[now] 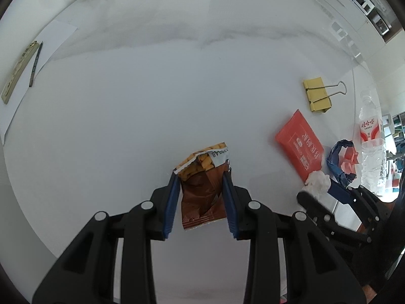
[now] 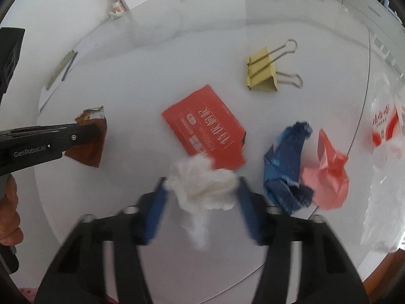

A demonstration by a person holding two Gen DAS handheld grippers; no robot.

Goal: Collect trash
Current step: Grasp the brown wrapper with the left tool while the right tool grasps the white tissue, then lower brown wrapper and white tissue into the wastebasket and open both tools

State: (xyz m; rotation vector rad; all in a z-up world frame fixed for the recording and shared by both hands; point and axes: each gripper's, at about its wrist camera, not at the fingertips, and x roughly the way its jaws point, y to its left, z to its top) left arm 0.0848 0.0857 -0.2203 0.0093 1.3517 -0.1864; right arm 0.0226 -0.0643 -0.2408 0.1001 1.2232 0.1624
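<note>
A torn brown snack wrapper (image 1: pixel 202 190) hangs over the white table (image 1: pixel 152 88), and my left gripper (image 1: pixel 201 174) is shut on it, blue pads against both its sides. From the right wrist view this wrapper (image 2: pixel 88 152) sticks out beside the left gripper's black finger (image 2: pixel 83 133). A white crumpled tissue (image 2: pixel 202 187) fills the gap of my right gripper (image 2: pixel 201 182), touching both blue fingers, in a blurred picture. In the left wrist view the tissue (image 1: pixel 319 179) sits at the right gripper's tip.
A red packet (image 2: pixel 205 131), a yellow binder clip (image 2: pixel 262 73), a crumpled blue wrapper (image 2: pixel 286 162) and a pink plastic scrap (image 2: pixel 326 177) lie nearby. A water bottle (image 1: pixel 370 147) stands at the right edge. Paper with a ruler (image 1: pixel 15 76) lies far left.
</note>
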